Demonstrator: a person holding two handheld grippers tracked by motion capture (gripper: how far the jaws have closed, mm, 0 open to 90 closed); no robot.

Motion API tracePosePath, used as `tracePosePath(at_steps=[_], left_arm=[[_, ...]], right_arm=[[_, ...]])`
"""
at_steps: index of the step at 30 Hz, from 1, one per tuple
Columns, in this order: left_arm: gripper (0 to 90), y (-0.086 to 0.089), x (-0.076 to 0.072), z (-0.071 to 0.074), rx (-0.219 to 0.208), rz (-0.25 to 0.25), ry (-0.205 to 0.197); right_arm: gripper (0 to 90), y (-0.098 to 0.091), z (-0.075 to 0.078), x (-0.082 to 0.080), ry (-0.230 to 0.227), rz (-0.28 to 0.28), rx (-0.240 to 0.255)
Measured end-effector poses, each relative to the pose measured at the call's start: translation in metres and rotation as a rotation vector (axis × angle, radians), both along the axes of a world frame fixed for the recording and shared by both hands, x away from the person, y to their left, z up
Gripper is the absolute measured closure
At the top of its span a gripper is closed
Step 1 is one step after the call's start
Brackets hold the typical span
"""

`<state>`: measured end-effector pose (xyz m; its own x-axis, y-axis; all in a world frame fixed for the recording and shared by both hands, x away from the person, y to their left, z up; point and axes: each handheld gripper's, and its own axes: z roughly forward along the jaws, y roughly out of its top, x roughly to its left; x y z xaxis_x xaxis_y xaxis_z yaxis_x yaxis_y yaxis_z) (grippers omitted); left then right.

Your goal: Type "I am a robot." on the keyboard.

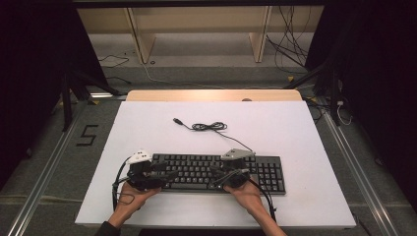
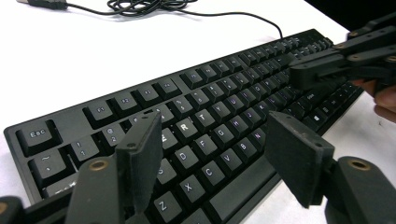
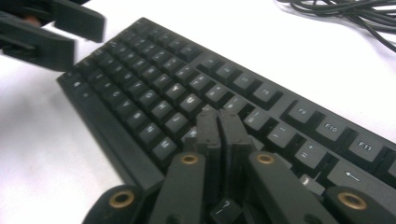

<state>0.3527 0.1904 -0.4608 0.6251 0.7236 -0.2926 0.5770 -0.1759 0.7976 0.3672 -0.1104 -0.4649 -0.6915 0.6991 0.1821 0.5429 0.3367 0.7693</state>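
Both grippers over the black keyboard (image 1: 216, 172), which lies at the near edge of the white table (image 1: 295, 128).
Left gripper (image 2: 215, 158) stands wide, empty; right gripper (image 3: 218, 135), jaws together, tips at the keys, could hit two keys if it drifts.

You have one black keyboard (image 1: 216, 172) at the lower middle of the high view, with one black cable (image 1: 211, 127) coiled above it near the frame's centre. You hold two grippers: the left gripper (image 1: 169, 174) at lower left, the right gripper (image 1: 219, 179) just right of it.
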Motion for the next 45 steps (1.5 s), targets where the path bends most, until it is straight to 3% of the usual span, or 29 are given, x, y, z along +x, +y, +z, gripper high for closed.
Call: tracePosePath(at_steps=[8,25,45], left_arm=[[34.1,0.003,-0.006,0.0,-0.009,-0.004,-0.013],[31.1,0.009,-0.017,0.0,-0.023,0.004,-0.048],[30.8,0.013,-0.022,0.001,-0.035,0.013,-0.061]], right_arm=[[90.0,0.002,-0.005,0.007,0.012,-0.027,-0.02],[90.0,0.017,-0.008,0.018,0.024,-0.033,-0.052],[90.0,0.02,-0.015,0.019,0.035,-0.033,-0.08]])
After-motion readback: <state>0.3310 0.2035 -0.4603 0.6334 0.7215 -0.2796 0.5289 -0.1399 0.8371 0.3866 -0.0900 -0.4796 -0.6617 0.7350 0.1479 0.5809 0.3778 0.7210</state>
